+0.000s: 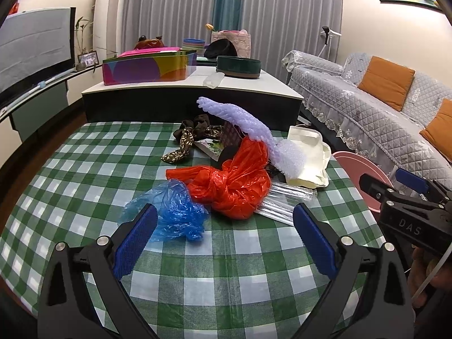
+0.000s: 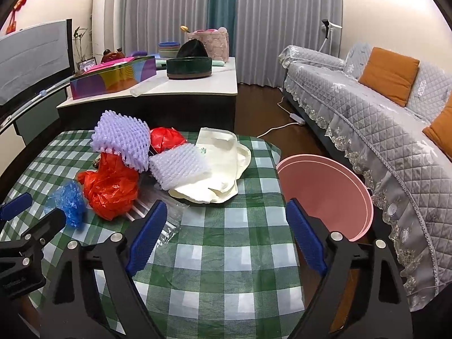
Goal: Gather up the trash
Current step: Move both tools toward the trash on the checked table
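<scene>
A pile of trash lies on the green checked table (image 1: pixel 226 268): a crumpled blue plastic bag (image 1: pixel 172 212), a red plastic bag (image 1: pixel 237 180), lilac foam netting (image 1: pixel 254 130), clear plastic wrap (image 1: pixel 282 200) and a cream cloth bag (image 1: pixel 308 158). My left gripper (image 1: pixel 224 234) is open and empty, just short of the blue bag. My right gripper (image 2: pixel 223 234) is open and empty over the table's right part; it also shows in the left wrist view (image 1: pixel 395 186). A pink bin (image 2: pixel 325 195) stands beside the table's right edge.
Brown patterned fabric (image 1: pixel 186 138) and a small box (image 1: pixel 231 138) lie behind the pile. A low white table (image 1: pixel 197 84) with a colourful box stands beyond. A grey sofa (image 2: pixel 381 107) runs along the right. A TV (image 1: pixel 34 45) is at left.
</scene>
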`<state>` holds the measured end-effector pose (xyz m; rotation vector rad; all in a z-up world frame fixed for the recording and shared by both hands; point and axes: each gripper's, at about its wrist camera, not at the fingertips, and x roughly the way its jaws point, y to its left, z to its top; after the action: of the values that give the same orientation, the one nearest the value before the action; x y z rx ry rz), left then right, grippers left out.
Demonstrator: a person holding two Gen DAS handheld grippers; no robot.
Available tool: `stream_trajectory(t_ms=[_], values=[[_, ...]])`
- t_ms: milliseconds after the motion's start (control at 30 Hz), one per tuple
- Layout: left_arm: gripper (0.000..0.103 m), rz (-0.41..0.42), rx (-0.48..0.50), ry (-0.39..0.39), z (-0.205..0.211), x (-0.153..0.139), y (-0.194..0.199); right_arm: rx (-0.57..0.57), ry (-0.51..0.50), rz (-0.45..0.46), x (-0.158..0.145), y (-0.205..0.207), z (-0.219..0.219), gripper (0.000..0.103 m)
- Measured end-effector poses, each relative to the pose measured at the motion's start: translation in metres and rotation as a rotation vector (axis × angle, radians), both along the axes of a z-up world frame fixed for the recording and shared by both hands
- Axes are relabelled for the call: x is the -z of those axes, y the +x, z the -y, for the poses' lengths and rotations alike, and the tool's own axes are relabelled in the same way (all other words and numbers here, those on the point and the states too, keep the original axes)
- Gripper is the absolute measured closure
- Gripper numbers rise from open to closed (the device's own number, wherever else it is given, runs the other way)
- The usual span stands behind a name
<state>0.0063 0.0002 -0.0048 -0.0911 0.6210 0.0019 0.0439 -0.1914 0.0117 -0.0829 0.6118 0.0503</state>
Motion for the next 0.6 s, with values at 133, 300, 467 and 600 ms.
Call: stream_trajectory(t_ms=[133,300,467,600], values=[[0.01,0.0,0.001,-0.001,-0.0011,0.0002,-0.0008,0.002,-0.001,0.004,-0.0007,0.0001,0.0001,0.019],[0.01,0.001,0.003,-0.002,-0.0007,0.001,-0.0013,0.009,0.005,0.006,-0.0011,-0.0001,0.0027,0.018],[0.01,-0.001,0.004,-0.002,-0.0004,0.0011,-0.0012,0.007,0.005,0.005,-0.0011,-0.0001,0.0033,0.018],[0.01,-0.001,0.003,-0.003,-0.0002,0.0009,-0.0009,-0.001,0.005,0.006,-0.0022,0.0002,0.0021,0.018]])
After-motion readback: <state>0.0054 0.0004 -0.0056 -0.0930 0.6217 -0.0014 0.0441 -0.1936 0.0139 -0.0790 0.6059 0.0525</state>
